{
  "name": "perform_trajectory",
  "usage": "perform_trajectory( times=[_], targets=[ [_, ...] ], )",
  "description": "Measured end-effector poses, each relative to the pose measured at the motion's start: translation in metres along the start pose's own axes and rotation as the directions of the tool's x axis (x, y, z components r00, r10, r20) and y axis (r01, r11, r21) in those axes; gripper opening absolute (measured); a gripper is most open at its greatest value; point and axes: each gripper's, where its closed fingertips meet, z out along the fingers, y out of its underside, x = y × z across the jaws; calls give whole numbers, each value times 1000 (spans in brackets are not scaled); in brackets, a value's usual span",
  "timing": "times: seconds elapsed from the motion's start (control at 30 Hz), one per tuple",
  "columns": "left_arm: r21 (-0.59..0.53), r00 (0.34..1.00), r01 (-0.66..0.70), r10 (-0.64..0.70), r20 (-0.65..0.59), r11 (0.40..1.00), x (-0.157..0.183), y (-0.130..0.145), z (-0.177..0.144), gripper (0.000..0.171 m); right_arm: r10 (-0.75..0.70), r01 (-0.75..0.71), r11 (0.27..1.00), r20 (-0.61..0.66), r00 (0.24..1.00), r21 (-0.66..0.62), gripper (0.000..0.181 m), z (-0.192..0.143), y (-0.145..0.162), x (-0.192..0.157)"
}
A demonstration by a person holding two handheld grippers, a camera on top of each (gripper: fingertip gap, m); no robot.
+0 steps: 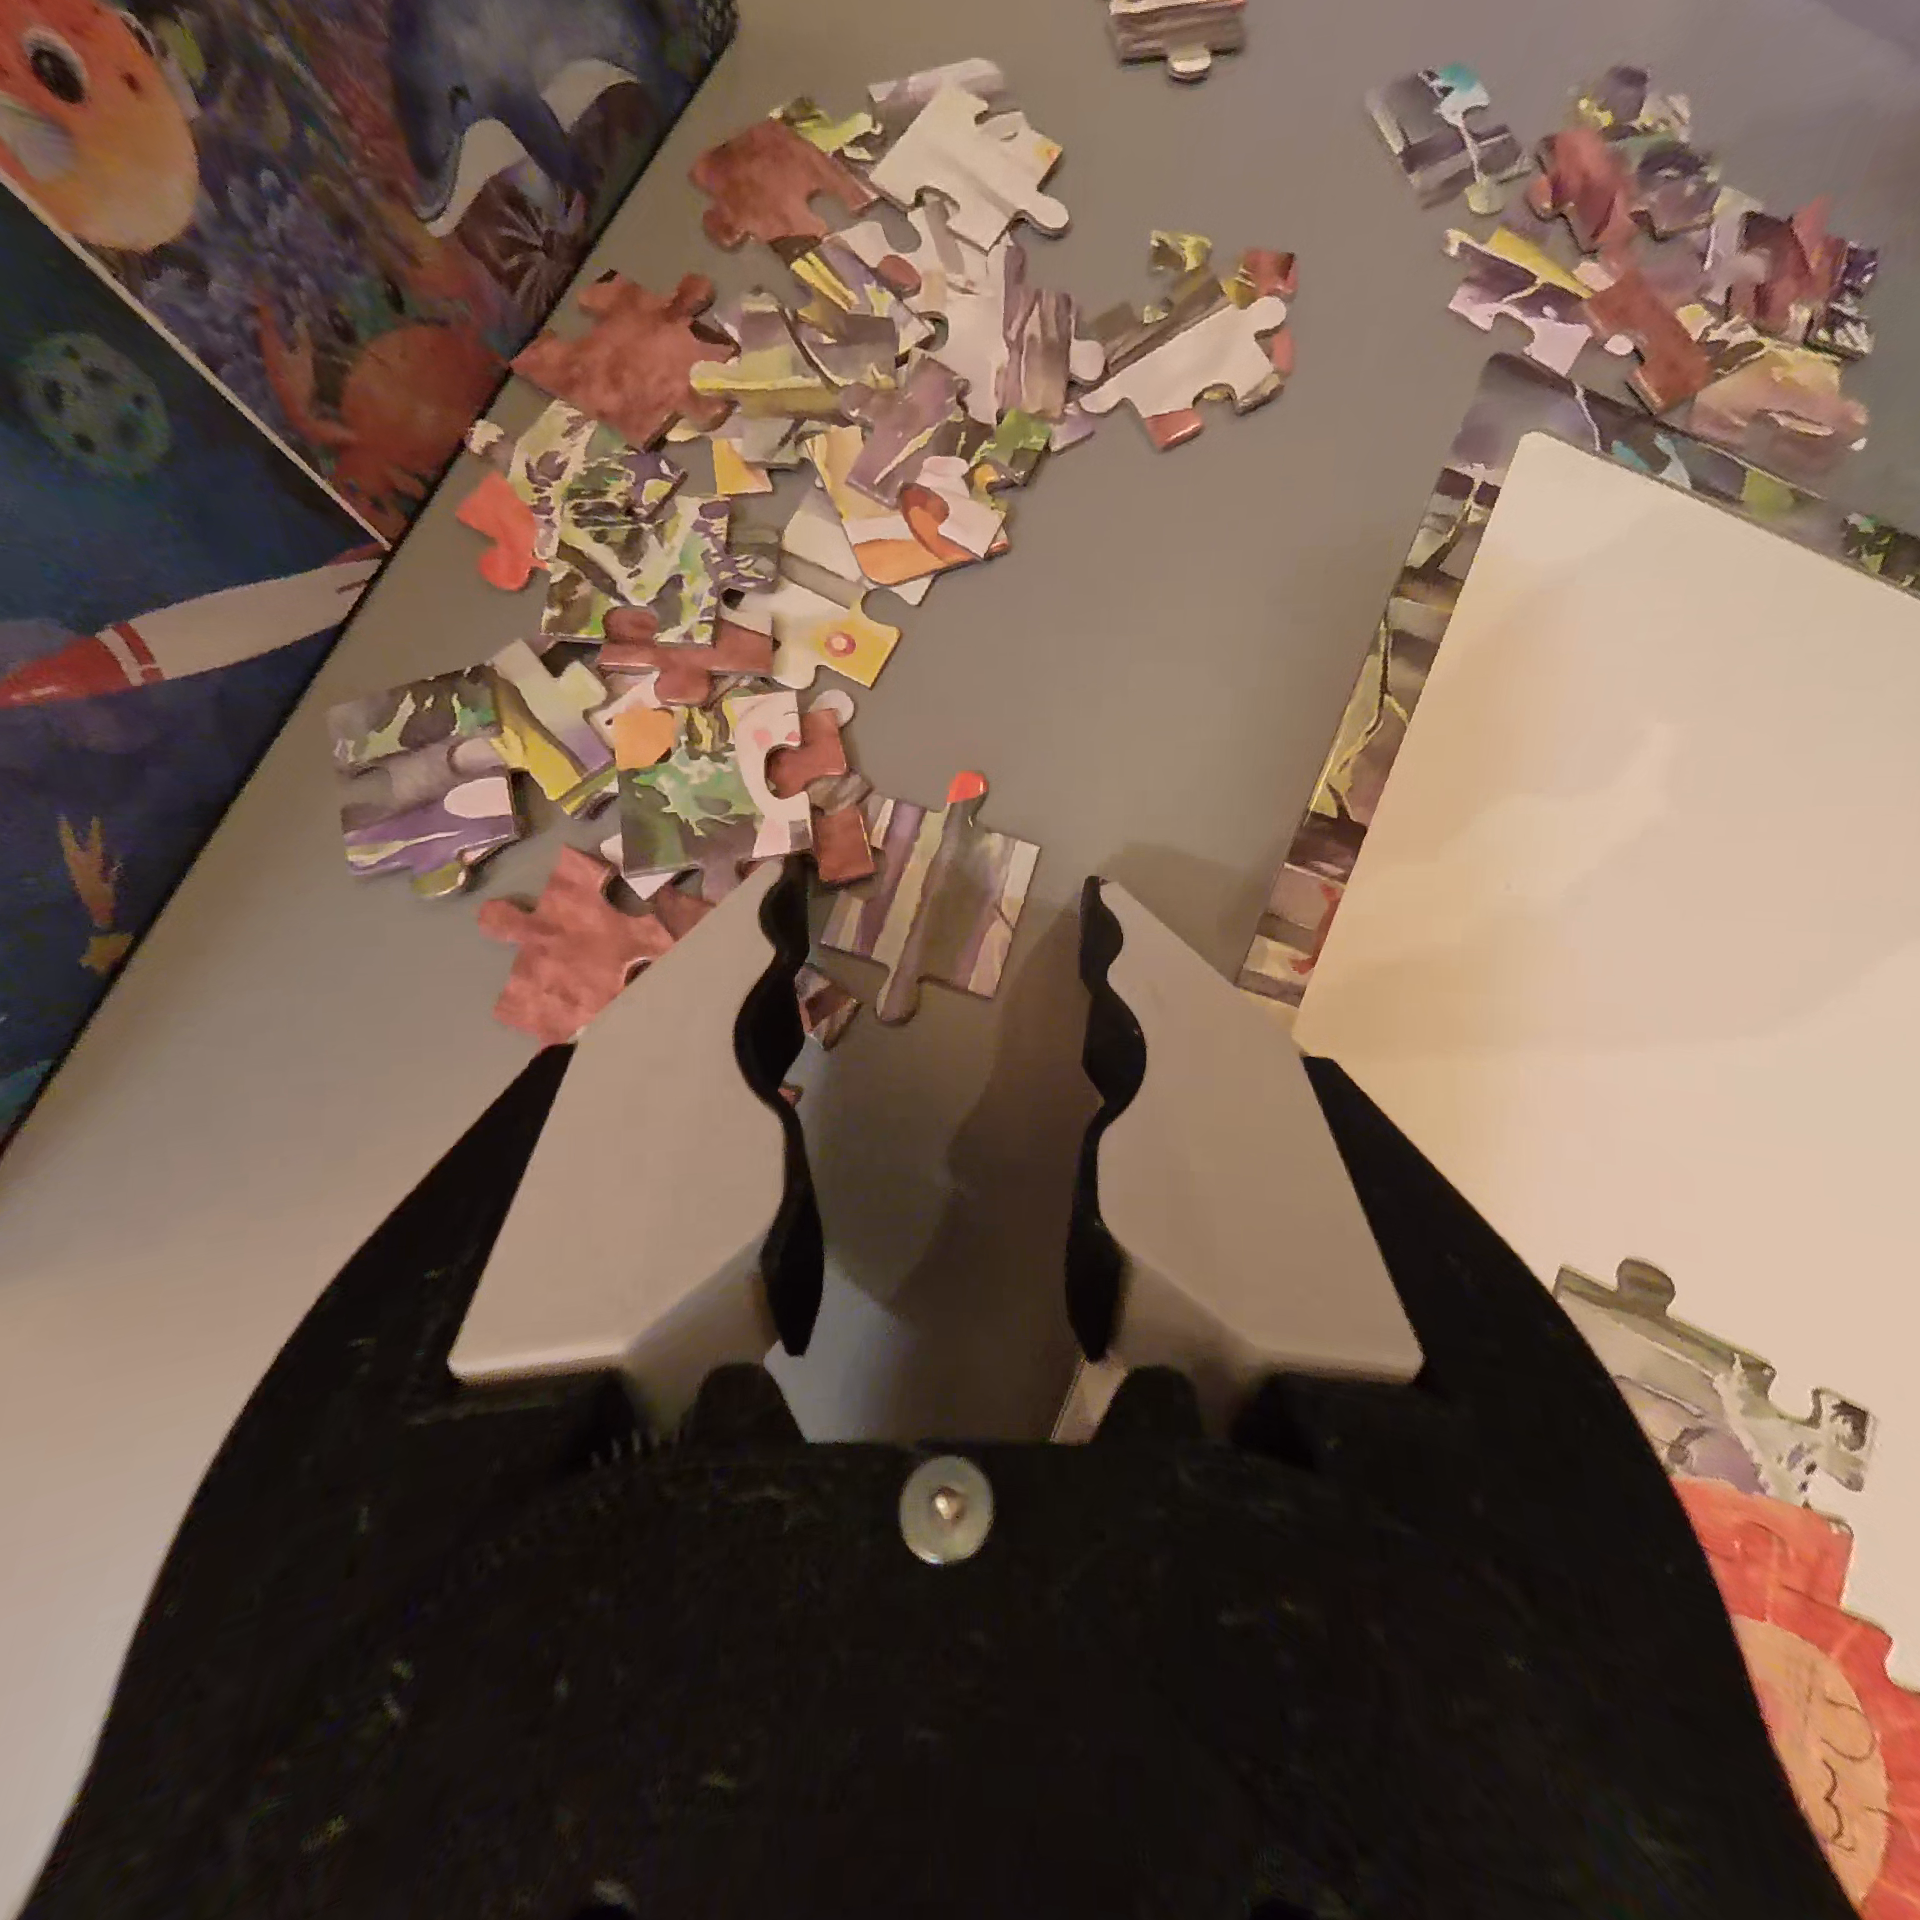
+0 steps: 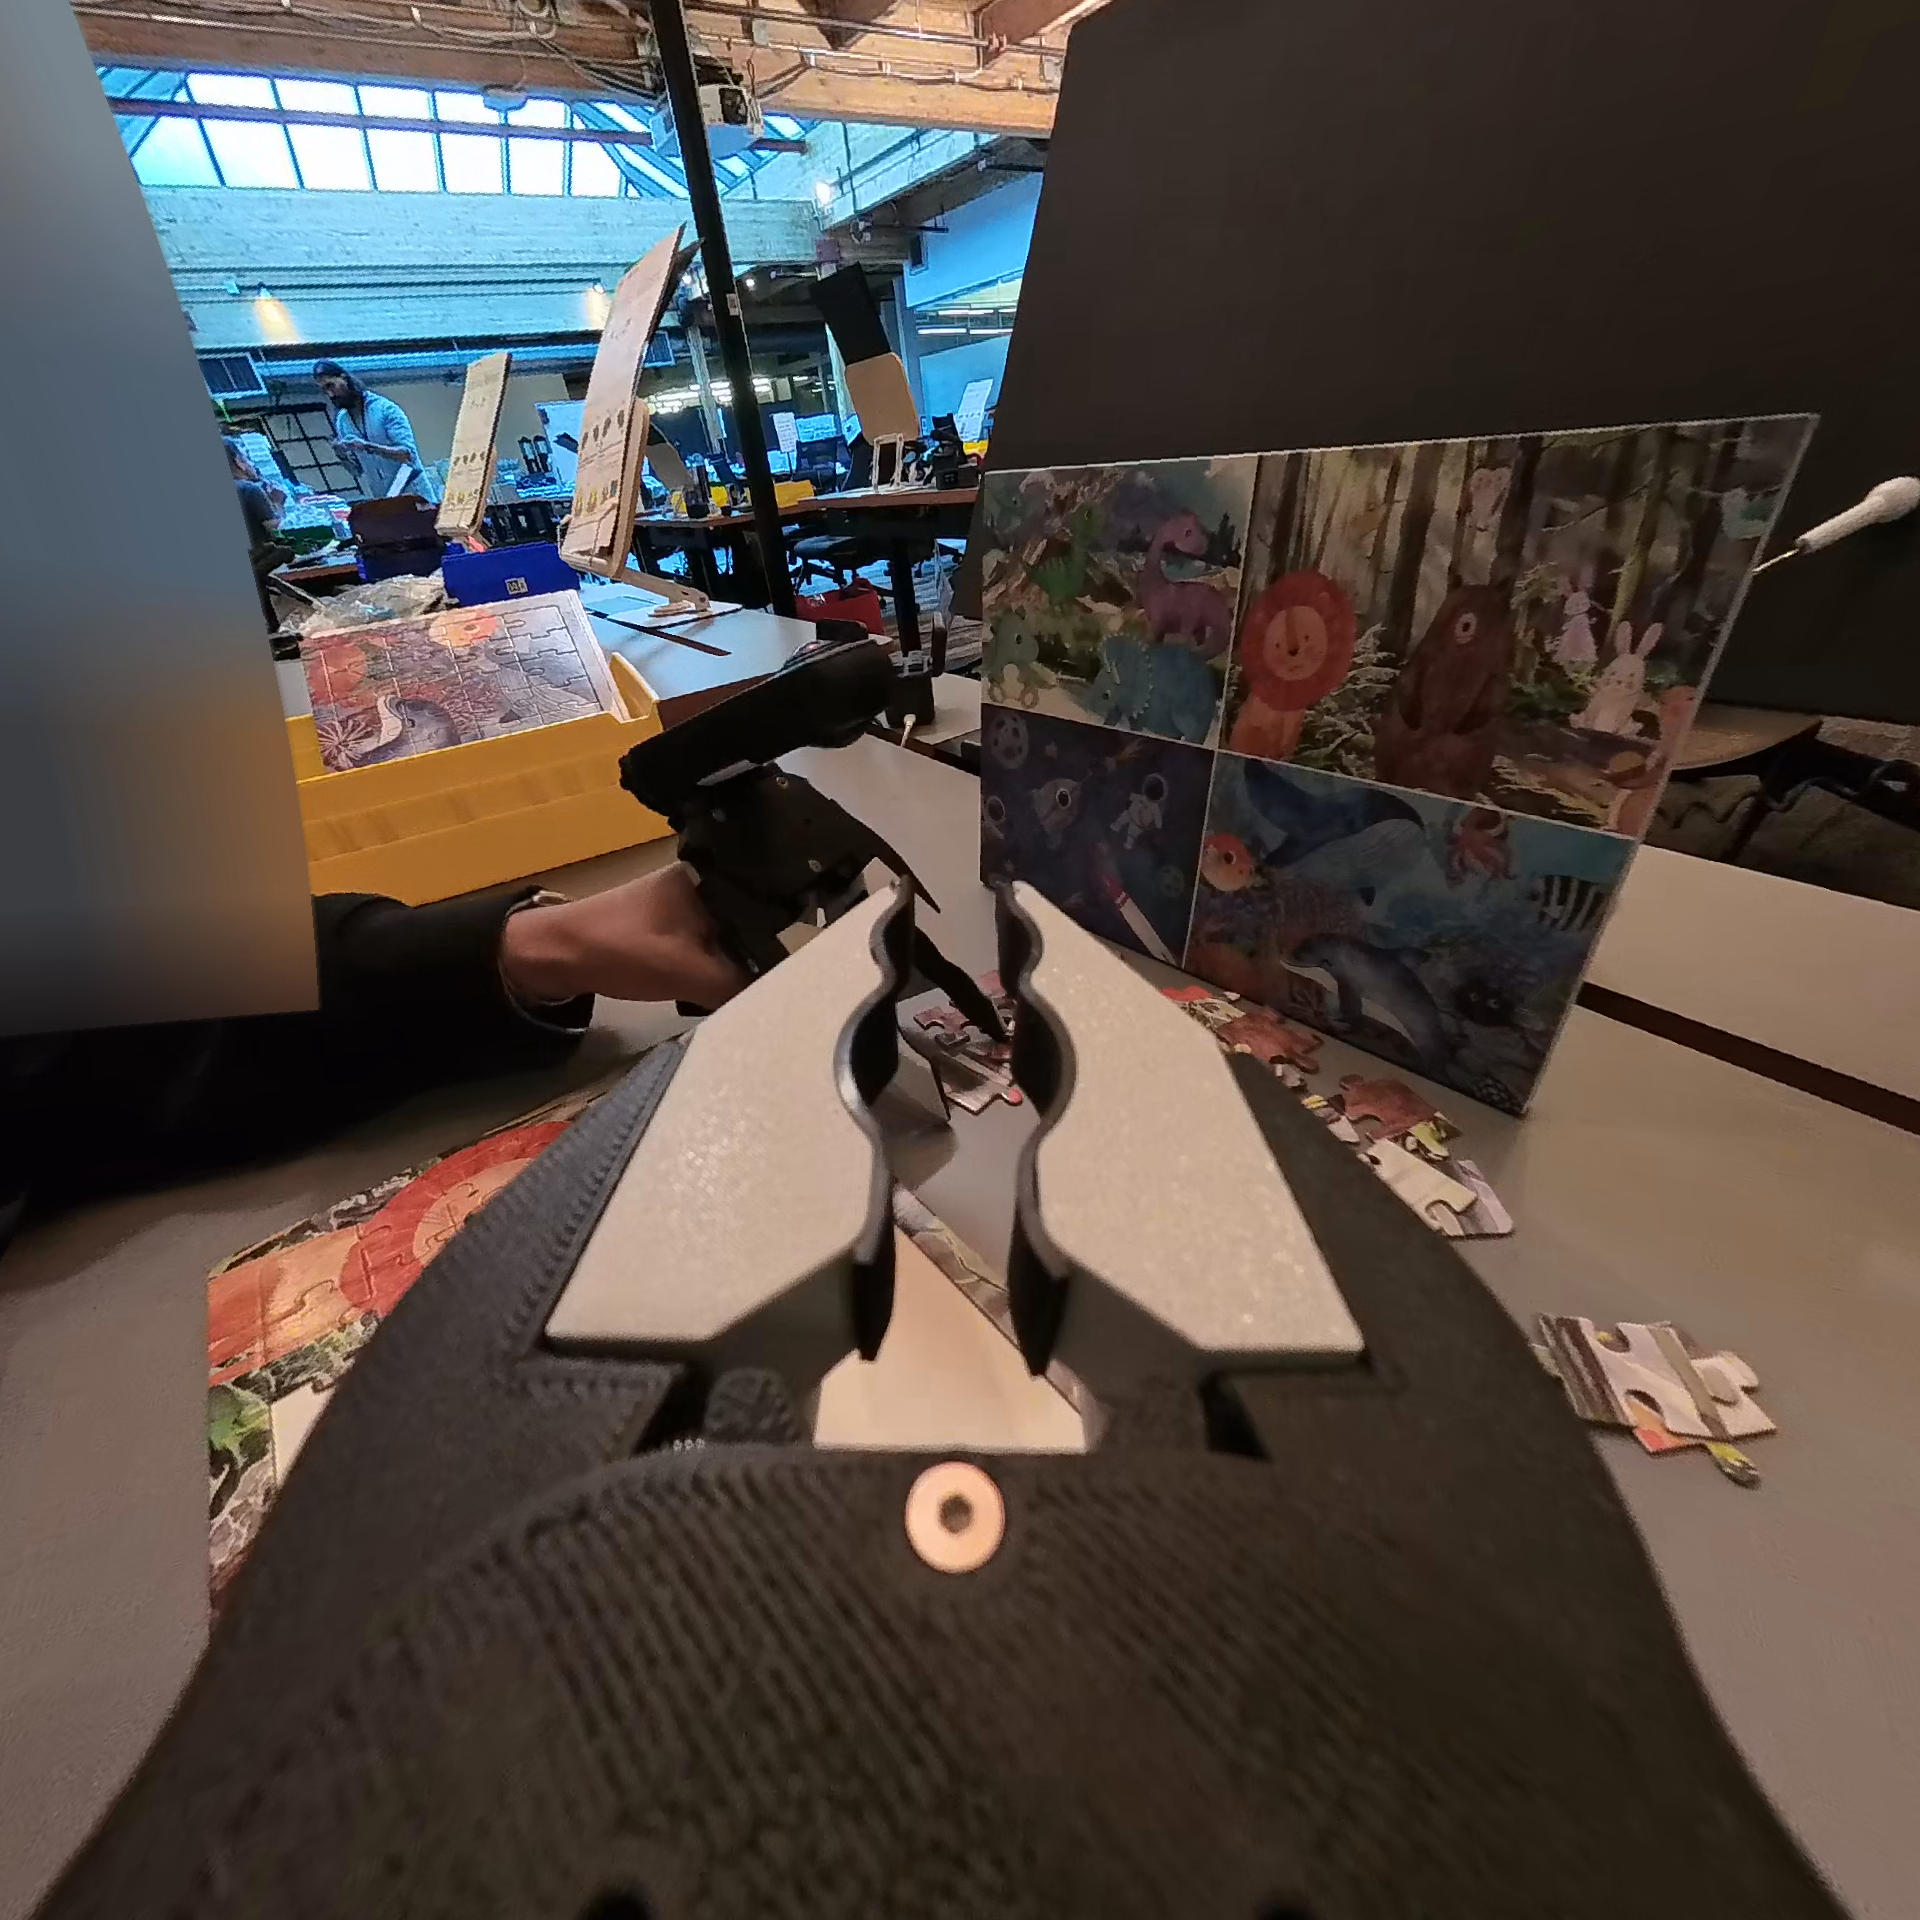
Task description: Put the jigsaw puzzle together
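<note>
My left gripper (image 1: pixel 935 894) is open and low over the grey table. A purple-striped puzzle piece (image 1: pixel 940 904) with a red tip lies flat between its fingertips, which do not close on it. A pile of loose pieces (image 1: pixel 748 499) lies just beyond, and a second pile (image 1: pixel 1662 260) at the far right. The white puzzle board (image 1: pixel 1610 779) has joined border pieces along its left edge and an orange lion section (image 1: pixel 1787 1662) near me. My right gripper (image 2: pixel 953 896) is narrowly open and empty above the board, aimed towards the left gripper (image 2: pixel 971 1018).
The picture box (image 2: pixel 1351 748) stands upright behind the pieces and also shows in the left wrist view (image 1: pixel 260 260). A hand (image 2: pixel 623 945) holds the left gripper. Loose pieces (image 2: pixel 1662 1382) lie to the right. A yellow bin (image 2: pixel 468 810) with a finished puzzle stands at the back left. About 20 cm separates my left fingertips from my right.
</note>
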Motion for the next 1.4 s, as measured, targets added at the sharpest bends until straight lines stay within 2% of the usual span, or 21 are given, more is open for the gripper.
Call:
perform_trajectory(
  times=[0.17, 0.3, 0.63, 0.67, 0.7, 0.8, 0.93, 1.0, 1.17, 1.4],
  targets=[
    [2, 1000, 0, 0, 5, 1000, -2, 2, -5, 49, 0, 0, 1000, 7, 1000, 11, 13, -1, -3, -2],
    [-29, 1000, -8, 8, -16, 1000, 1, 6, -6, 33, -10, 10, 1000, 7, 1000, 10, 13, -1, -4, -4],
    [-7, 997, 12, -12, -82, 1000, 12, 0, -10, 31, -6, 6, 1000, 7, 1000, 10, 14, -1, -3, -3],
    [1, 996, 3, -3, -86, 1000, 12, -2, -13, 12, -5, 5, 1000, 8, 1000, 10, 14, -1, -3, -3],
    [19, 996, -4, 6, -86, 1000, 13, -6, -16, 10, -4, 4, 1000, 8, 1000, 9, 14, -1, -3, -3],
    [63, 994, -23, 29, -102, 998, 18, -16, -26, 11, -1, 1, 1000, 11, 1000, 3, 14, 0, -1, -3],
    [54, 995, -48, 53, -89, 997, 17, -16, -30, 15, -2, 2, 1000, 13, 1000, -2, 14, 1, 0, -4],
    [42, 996, -40, 43, -78, 998, 12, -12, -27, 18, -2, 2, 1000, 12, 1000, -1, 14, 1, 0, -4],
    [28, 997, -2, 4, -71, 1000, 7, -3, -13, 42, -2, 2, 1000, 12, 1000, 5, 14, 0, -1, -4],
    [23, 1000, -17, 17, 4, 1000, -1, 1, 0, 51, -7, 7, 1000, 20, 1000, 13, 14, -1, -5, -8]
  ],
)
